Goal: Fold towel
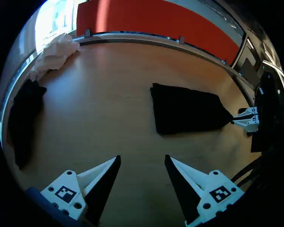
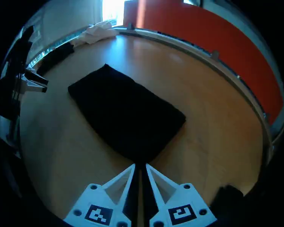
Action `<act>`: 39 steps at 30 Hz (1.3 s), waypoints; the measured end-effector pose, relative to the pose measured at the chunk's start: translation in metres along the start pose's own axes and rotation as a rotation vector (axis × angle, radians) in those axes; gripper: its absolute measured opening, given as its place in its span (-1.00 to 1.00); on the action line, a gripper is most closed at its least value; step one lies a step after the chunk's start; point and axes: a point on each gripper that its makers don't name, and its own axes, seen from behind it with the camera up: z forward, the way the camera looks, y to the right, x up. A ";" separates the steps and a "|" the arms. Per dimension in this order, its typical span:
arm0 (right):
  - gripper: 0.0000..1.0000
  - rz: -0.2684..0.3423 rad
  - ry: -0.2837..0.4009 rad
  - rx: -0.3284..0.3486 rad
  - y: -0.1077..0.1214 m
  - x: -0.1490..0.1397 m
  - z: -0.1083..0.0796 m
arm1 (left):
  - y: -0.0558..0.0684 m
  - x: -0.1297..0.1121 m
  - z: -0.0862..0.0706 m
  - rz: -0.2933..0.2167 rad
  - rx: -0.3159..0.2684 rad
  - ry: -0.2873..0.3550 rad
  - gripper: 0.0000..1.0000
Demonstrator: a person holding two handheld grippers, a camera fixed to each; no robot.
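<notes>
Right gripper [image 2: 140, 168] is clenched on one corner of the black towel [image 2: 127, 113], which lies flat in the middle of the wooden table [image 2: 217, 125]. Left gripper [image 1: 142, 159] hovers with fingers spread, well apart from the towel. A pale cloth [image 1: 56, 51] and a dark cloth [image 1: 24, 113] lie along the table's edge.

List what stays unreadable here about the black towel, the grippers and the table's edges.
1. Right gripper view: how much of the black folded towel lies between the pads of the right gripper; black against black.
2. Both views: the towel's layer count; folds vanish in uniform black.
3. Left gripper view: dark cloth heap, shadowed and cut by the edge.
4. Right gripper view: dark shape at lower right, in shadow.
</notes>
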 end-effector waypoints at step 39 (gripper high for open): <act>-0.92 -0.331 0.189 0.060 -0.043 0.174 -0.018 | -0.005 0.007 -0.020 -0.039 0.000 0.051 0.71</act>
